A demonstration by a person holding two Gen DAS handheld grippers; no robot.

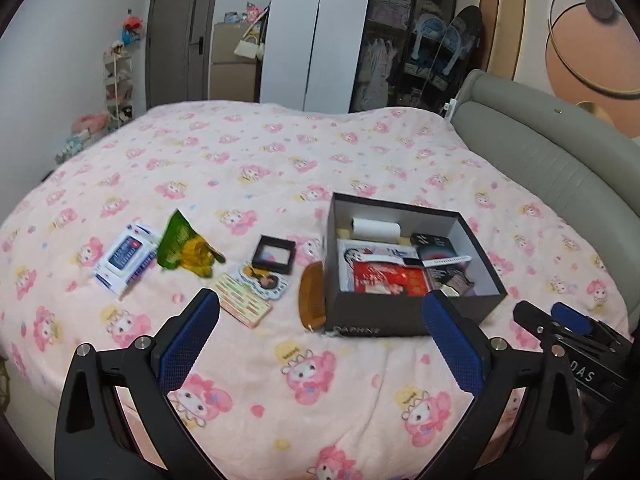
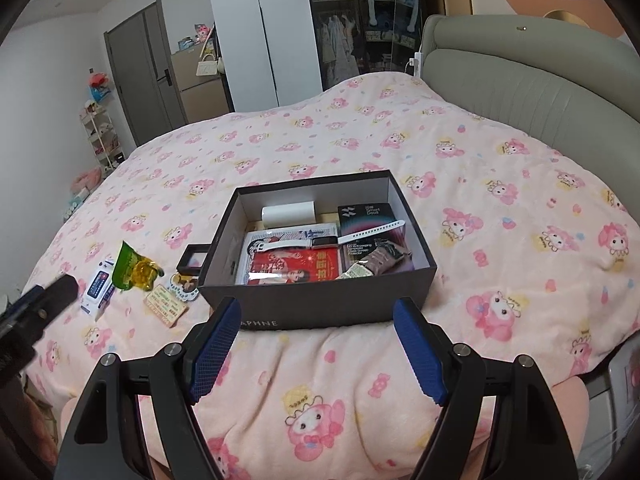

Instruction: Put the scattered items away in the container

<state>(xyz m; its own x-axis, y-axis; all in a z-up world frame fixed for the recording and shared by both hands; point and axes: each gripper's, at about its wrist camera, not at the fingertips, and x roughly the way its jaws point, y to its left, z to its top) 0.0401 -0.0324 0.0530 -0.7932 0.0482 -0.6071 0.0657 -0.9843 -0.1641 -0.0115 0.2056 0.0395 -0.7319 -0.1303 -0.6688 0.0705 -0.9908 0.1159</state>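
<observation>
Both claws gape empty — left claw (image 1: 320, 332), right claw (image 2: 318, 336) — box (image 2: 320, 312) just ahead.

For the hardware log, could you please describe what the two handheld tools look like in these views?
Both look alike. The left tool and the right tool each have two black angular arms with triangular cut-outs and silver round bolt heads. Each finger carries a blue pad with a fine grid texture. White lettering ending in "DAS" marks the right tool's body. No cables or sleeves show.

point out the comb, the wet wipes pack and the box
comb (image 1: 311, 296), left wrist view, middle of its wooden body
wet wipes pack (image 1: 126, 258), left wrist view, its blue label
box (image 2: 320, 312), right wrist view, its dark front wall
</observation>
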